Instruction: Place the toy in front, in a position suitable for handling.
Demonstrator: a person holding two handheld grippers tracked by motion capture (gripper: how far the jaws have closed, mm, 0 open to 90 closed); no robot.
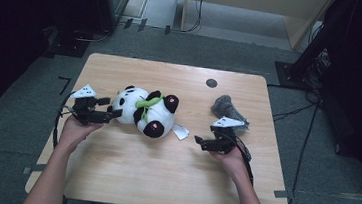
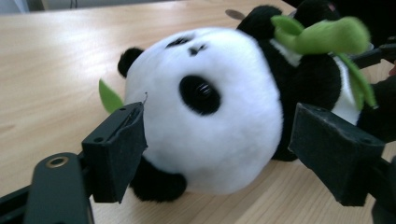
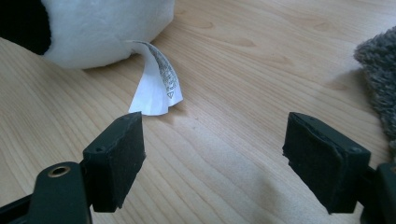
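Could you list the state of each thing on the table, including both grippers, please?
Panda plush: lying on its side, head between the left jaws.
White tag: curled, hanging from the plush.
Grey cloth: crumpled, untouched.
Left gripper: open around the head.
Right gripper: open, nothing between its jaws.

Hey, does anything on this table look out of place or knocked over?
The plush panda lies toppled on its side rather than sitting up, its white label curling out onto the table. A crumpled grey cloth lies bunched near the right gripper.
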